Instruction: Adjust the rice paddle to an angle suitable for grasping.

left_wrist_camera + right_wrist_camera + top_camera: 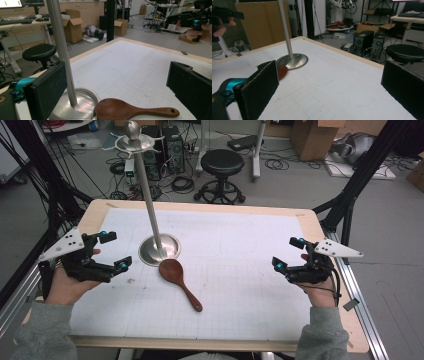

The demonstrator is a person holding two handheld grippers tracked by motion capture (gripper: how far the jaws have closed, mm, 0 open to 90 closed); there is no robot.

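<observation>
Wooden spoon (179,281) lay flat on the worktop (240,270), left of centre, bowl touching the metal stand's round base (159,248), handle toward the near edge; left claw (112,251) near the left edge and right claw (287,254) near the right edge both released, grasping nothing.
</observation>
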